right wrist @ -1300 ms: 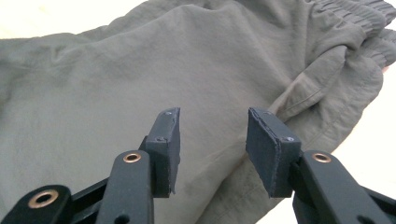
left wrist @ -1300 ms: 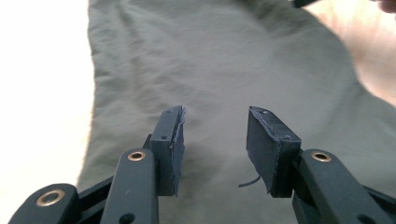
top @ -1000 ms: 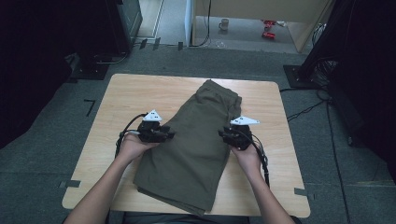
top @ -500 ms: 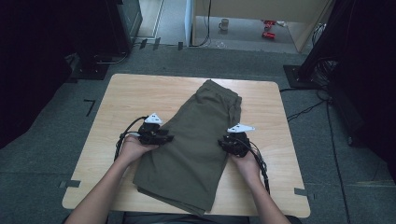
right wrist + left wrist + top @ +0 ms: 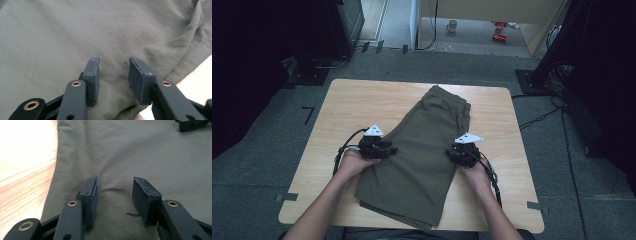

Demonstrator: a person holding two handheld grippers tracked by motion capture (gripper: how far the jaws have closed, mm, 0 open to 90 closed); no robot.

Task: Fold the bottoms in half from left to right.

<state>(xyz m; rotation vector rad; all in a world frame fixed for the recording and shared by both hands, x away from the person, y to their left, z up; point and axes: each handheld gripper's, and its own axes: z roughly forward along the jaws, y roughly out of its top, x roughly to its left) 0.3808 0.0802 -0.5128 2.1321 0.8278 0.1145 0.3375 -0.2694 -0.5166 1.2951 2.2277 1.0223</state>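
A pair of olive-green shorts point(image 5: 422, 155) lies folded lengthwise in the middle of the high view, running from the centre top of the wooden table point(image 5: 352, 105) down to its lower edge, waistband end farthest from the person. The left gripper point(image 5: 384, 149) sits at the left edge of the cloth, just left of centre in the frame; its jaws stand apart, released, pads resting over a small pucker of fabric. The right gripper point(image 5: 460, 154) sits at the right edge of the shorts, right of centre. Its jaws have just been opening and now stand parted, with cloth lying slack between them, not pinched.
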